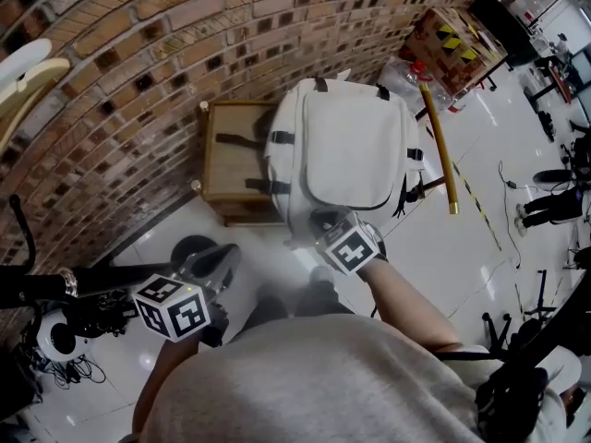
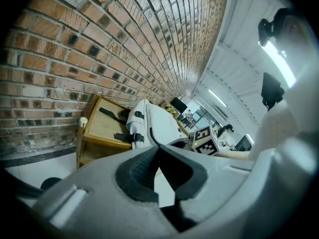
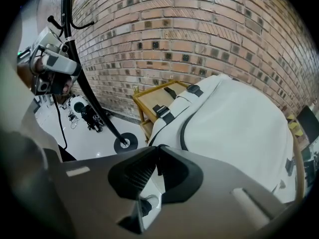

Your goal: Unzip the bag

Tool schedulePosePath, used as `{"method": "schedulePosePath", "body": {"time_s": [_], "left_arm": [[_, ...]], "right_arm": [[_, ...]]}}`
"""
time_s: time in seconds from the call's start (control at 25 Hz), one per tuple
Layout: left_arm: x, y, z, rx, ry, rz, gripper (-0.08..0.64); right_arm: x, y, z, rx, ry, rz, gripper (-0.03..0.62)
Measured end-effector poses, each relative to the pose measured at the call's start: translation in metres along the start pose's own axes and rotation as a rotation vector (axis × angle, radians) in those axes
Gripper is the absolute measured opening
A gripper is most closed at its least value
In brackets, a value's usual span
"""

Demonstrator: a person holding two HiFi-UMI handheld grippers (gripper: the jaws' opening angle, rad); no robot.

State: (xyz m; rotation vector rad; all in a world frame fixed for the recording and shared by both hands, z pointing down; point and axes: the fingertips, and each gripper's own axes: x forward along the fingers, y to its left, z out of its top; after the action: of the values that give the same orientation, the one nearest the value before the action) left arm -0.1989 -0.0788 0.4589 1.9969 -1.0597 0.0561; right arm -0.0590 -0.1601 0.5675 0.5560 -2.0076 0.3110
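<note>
A white backpack (image 1: 346,150) (image 2: 149,126) (image 3: 239,128) with black straps lies on a low wooden stool (image 1: 231,164) by the brick wall. My right gripper (image 1: 320,221) (image 3: 158,148) is at the bag's near lower edge, beside the dark zipper line. Its jaws are closed, with a thin dark zipper pull pinched at the tips. The right gripper's marker cube (image 2: 205,140) also shows in the left gripper view. My left gripper (image 1: 224,255) (image 2: 159,147) hangs left of the bag, over the floor. It is shut and holds nothing.
A brick wall (image 1: 138,72) runs behind the stool. A black stand with a round base (image 1: 189,247) (image 3: 125,143) is on the glossy white floor to the left. A yellow pole (image 1: 439,146) and a cardboard box (image 1: 452,35) are to the bag's right.
</note>
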Motion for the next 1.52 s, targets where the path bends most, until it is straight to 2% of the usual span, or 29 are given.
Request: {"method": "schedulePosePath", "body": {"time_s": [0.48, 0.96, 1.12, 1.52], "left_arm": [[-0.009, 0.009, 0.002, -0.015, -0.022, 0.021, 0.002], [-0.009, 0.013, 0.006, -0.024, -0.035, 0.023, 0.002], [-0.009, 0.016, 0.005, -0.029, -0.033, 0.024, 0.002], [-0.010, 0.022, 0.008, -0.044, -0.047, 0.038, 0.002]], "right_arm": [[0.009, -0.001, 0.029, 0.033, -0.014, 0.035, 0.025], [0.010, 0.004, 0.047, 0.009, -0.012, 0.064, 0.025], [0.013, 0.000, 0.061, -0.009, -0.019, 0.059, 0.025], [0.017, -0.020, 0.092, 0.036, -0.051, 0.068, 0.025]]}}
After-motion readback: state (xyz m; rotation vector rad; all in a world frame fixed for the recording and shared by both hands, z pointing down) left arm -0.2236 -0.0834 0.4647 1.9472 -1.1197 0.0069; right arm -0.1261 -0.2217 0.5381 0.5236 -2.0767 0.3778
